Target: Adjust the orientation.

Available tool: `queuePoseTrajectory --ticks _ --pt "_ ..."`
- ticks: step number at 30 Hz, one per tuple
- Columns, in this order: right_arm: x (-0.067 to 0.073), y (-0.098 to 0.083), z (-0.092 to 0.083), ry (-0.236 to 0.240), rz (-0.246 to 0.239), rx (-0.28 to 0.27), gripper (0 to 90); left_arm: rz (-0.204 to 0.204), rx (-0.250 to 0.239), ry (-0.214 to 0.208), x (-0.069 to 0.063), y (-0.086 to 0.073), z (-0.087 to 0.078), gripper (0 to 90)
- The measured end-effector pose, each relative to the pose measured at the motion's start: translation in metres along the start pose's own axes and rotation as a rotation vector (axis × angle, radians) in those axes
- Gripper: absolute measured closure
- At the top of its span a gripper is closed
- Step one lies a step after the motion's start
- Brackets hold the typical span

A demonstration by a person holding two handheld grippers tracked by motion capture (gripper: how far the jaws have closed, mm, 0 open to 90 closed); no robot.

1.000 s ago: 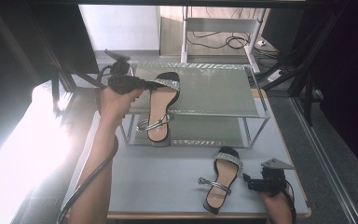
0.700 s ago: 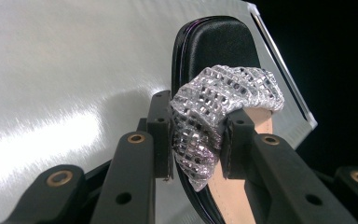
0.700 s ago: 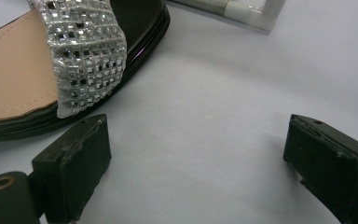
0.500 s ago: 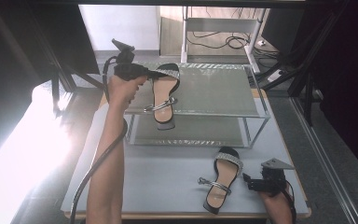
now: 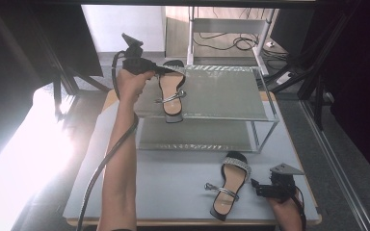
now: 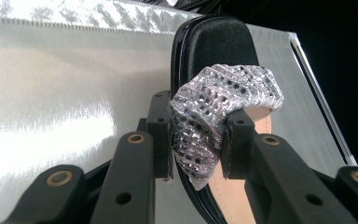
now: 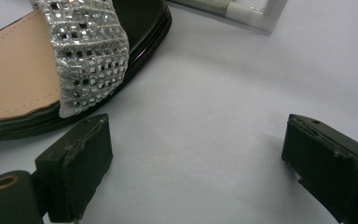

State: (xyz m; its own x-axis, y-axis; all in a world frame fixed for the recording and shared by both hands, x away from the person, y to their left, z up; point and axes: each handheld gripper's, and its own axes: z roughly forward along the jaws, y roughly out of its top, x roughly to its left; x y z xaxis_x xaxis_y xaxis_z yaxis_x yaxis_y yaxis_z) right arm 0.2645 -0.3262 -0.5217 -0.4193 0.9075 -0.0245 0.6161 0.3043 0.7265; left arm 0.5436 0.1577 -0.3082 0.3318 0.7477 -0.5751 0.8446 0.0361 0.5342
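Note:
A black sandal [image 5: 171,96] with a glittering silver toe strap [image 6: 223,95] lies lengthwise over the left part of the rack's top shelf [image 5: 221,91], its heel at the shelf's front edge. My left gripper [image 5: 166,71] reaches in from the shelf's far left corner, shut on that strap; in the left gripper view the gripper [image 6: 196,135] pinches the strap from both sides. The matching sandal [image 5: 229,185] lies flat on the grey table in front of the rack. Just right of it my right gripper [image 5: 257,188] rests low, its jaws [image 7: 196,158] open with only bare table between them, the sandal's toe [image 7: 84,56] beside its left finger.
The two-level metal rack has a lower shelf [image 5: 197,134] with nothing on it. The table's front edge [image 5: 188,222] runs just below the right hand. A cable [image 5: 101,168] trails down along the left forearm. Dark frame posts stand at both sides.
The left hand has carried the sandal from in front of the rack's left side up and rightward onto the top shelf. The right gripper and the table sandal have stayed put.

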Motion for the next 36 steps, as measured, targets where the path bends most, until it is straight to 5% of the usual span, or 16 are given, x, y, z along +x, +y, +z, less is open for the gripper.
queuePoseTrajectory --ticks 6,16,21,27,36 --pt "0.0 0.0 0.0 0.001 -0.001 -0.001 8.8 -0.008 -0.019 0.033 0.004 0.003 0.017 70.0" --pt "0.0 0.0 0.0 0.004 0.0 -0.003 9.4 0.042 -0.054 0.114 0.001 -0.002 0.045 68.6" --pt "0.0 0.0 0.0 0.005 -0.004 -0.005 10.0 0.063 -0.062 0.109 0.0 -0.004 0.045 64.8" --pt "0.001 0.0 0.0 0.006 -0.006 -0.006 10.4 0.127 -0.076 0.132 -0.006 -0.009 0.034 41.1" --pt "0.001 0.0 0.0 0.007 -0.005 -0.006 10.6 0.219 -0.099 0.117 -0.015 -0.029 0.009 24.2"
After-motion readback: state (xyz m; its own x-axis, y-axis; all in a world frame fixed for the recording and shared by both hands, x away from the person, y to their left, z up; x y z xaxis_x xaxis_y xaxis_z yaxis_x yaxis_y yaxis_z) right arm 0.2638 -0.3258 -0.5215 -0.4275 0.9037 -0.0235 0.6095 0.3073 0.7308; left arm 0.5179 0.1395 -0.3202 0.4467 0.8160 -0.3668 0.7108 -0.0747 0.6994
